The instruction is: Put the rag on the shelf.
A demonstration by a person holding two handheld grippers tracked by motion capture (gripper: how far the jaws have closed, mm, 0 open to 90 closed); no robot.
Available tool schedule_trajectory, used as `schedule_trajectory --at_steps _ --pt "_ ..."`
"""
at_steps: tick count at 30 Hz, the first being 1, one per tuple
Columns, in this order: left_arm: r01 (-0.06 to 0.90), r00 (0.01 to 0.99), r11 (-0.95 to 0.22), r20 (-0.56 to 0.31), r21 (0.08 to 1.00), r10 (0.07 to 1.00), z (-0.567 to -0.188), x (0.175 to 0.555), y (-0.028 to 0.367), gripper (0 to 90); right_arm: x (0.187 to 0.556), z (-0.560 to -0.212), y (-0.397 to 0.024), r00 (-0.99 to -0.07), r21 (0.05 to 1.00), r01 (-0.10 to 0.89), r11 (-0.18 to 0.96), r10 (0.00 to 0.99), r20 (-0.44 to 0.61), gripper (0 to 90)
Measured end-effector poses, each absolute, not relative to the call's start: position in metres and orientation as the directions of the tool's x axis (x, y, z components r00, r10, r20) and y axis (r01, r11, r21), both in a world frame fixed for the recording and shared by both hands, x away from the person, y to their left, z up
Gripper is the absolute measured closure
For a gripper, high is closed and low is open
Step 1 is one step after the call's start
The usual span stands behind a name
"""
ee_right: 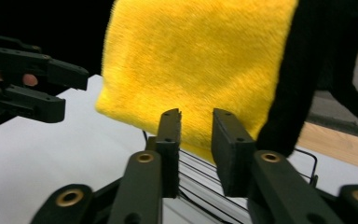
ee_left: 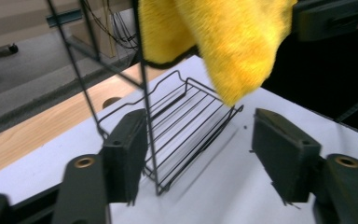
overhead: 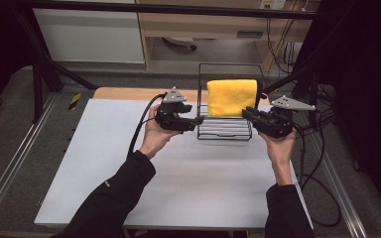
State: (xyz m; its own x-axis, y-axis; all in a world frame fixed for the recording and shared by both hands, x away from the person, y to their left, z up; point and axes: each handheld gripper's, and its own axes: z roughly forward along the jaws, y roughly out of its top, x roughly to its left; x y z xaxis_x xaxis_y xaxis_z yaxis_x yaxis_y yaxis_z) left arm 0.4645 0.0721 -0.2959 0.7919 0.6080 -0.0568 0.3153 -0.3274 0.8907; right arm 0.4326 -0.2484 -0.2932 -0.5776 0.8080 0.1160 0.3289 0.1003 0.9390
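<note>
A yellow towel (overhead: pixel 231 96) (ee_left: pixel 223 42) (ee_right: pixel 196 60) hangs folded over the top bar of a black wire rack (overhead: pixel 225 131) (ee_left: pixel 186 121) (ee_right: pixel 303 158) at the far middle of the white table (overhead: pixel 129 163). My left gripper (overhead: pixel 197 120) (ee_left: pixel 200 140) is at the rack's left side, jaws wide open, with the rack's corner post standing between them untouched. My right gripper (overhead: pixel 245 113) (ee_right: pixel 196 114) is at the rack's right side, its jaws a narrow gap apart just in front of the towel's lower edge, pressing on nothing. The left gripper (ee_right: pixel 72 91) also appears across the rack in the right gripper view.
A wooden strip (overhead: pixel 124 93) runs along the table's far edge behind the rack. Black frame bars (overhead: pixel 39 74) rise at the left and right back corners. Cables (overhead: pixel 322 163) trail off the table's right side. The person's forearms come in from the near edge.
</note>
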Motion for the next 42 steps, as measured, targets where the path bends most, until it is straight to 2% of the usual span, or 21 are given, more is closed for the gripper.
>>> schedule_trajectory --at_steps 12,21,28,42 --pt "0.357 0.749 -0.33 -0.057 0.874 0.66 -0.309 0.444 0.135 14.6 0.418 -0.279 -0.238 -0.617 0.942 0.319 0.105 0.778 0.122 34.3" --pt "0.389 0.704 -0.328 -0.048 0.861 0.709 -0.338 0.424 0.193 8.4 0.41 -0.296 -0.231 -0.64 0.936 0.336 0.106 0.755 0.144 11.8" --pt "0.429 0.674 -0.318 -0.065 0.845 0.736 -0.37 0.408 0.227 6.1 0.404 -0.321 -0.23 -0.644 0.926 0.36 0.112 0.748 0.161 4.4" --pt "0.485 0.63 -0.314 -0.077 0.816 0.773 -0.416 0.377 0.27 6.5 0.39 -0.385 -0.242 -0.636 0.889 0.439 0.13 0.744 0.205 0.6"
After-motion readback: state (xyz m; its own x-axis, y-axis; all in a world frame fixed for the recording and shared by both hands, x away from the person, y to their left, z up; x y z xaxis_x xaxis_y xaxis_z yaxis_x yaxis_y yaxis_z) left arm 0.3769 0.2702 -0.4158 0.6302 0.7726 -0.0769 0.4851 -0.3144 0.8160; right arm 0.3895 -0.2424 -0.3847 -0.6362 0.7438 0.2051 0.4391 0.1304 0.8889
